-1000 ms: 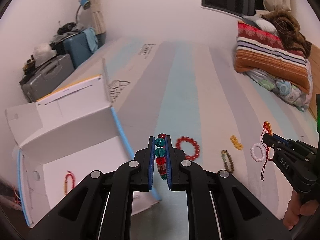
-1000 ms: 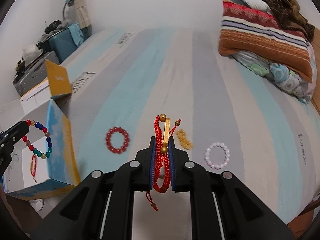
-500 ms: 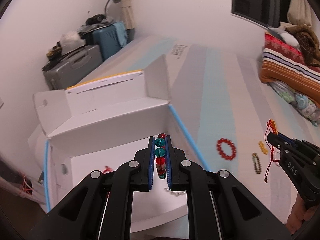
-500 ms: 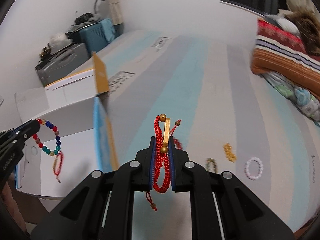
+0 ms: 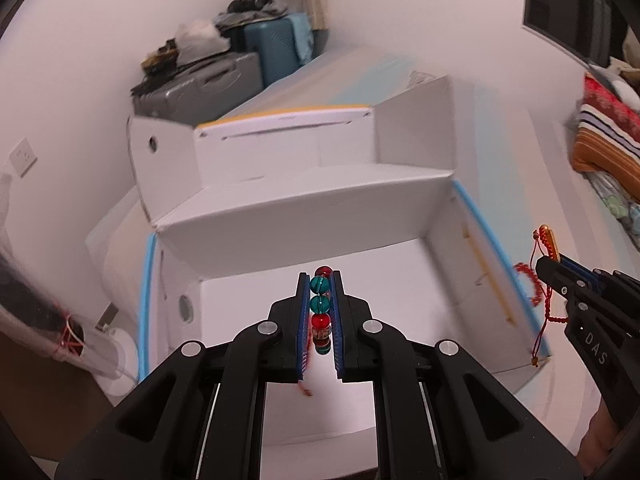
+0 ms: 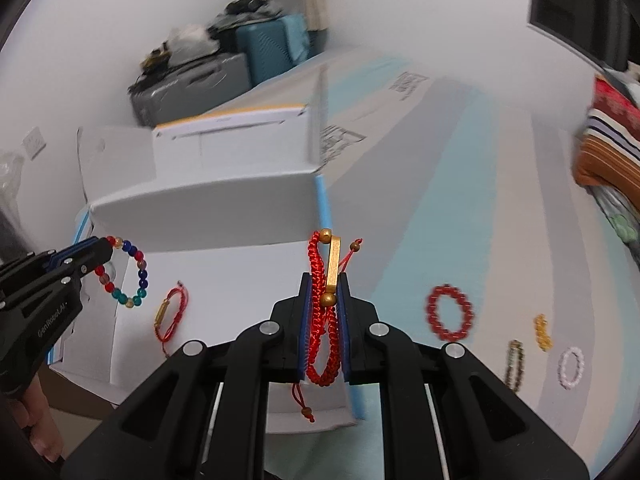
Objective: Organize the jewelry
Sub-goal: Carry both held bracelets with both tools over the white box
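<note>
Over the open white box point(image 6: 224, 200) at the left edge of the striped bed point(image 6: 440, 208), I hold my left gripper point(image 6: 106, 252) with its jaws pinched on a multicoloured bead bracelet point(image 6: 132, 276), which hangs above the box floor. Lying flat on that floor, just right of the hanging beads, is a red cord bracelet with a gold tube point(image 6: 168, 312). At the box's right wall I carry my right gripper point(image 6: 324, 300), its jaws pressed together on a braided red bracelet with a gold bar point(image 6: 320, 276), the cord tails dangling below the pads. Farther right, on the bed's near edge, lie a red bead bracelet point(image 6: 450, 312), a dark bead bracelet point(image 6: 514, 364), an amber bracelet point(image 6: 543, 332) and a white bead bracelet point(image 6: 571, 367), each apart from the others.
</note>
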{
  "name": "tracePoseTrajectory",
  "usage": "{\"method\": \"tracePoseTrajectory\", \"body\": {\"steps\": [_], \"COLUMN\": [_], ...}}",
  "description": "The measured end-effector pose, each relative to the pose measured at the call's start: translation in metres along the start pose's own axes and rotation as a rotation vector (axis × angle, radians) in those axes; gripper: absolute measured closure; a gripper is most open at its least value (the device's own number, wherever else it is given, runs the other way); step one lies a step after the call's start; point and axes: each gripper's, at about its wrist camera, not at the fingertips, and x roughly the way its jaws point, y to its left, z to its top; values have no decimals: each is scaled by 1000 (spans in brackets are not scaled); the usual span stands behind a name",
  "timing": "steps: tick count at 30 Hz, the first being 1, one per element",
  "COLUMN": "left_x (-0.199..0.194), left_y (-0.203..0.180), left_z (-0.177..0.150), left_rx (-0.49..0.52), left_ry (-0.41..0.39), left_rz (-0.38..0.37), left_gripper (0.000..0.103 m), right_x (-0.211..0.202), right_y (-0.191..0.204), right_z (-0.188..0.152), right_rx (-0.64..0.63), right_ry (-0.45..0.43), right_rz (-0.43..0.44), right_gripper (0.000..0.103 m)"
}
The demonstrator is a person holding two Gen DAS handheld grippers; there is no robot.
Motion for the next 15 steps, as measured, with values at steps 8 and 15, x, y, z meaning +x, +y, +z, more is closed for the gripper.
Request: {"method": "tracePoseTrajectory", "body": {"steps": [8, 15], "left_x": [36, 63], "left_y": [31, 37], "left_z": [-18, -32], "left_rx": [-34, -25], "left_ry": [88, 162], "left_rz": [30, 39], "left_gripper": [94, 94], "right_x": [47, 76], "right_y": [38, 54], "right_z": [-4, -16], "right_rx": [-80, -101], "right_ry": [125, 237], "right_rz": [53, 44], "right_gripper": [92, 92]}}
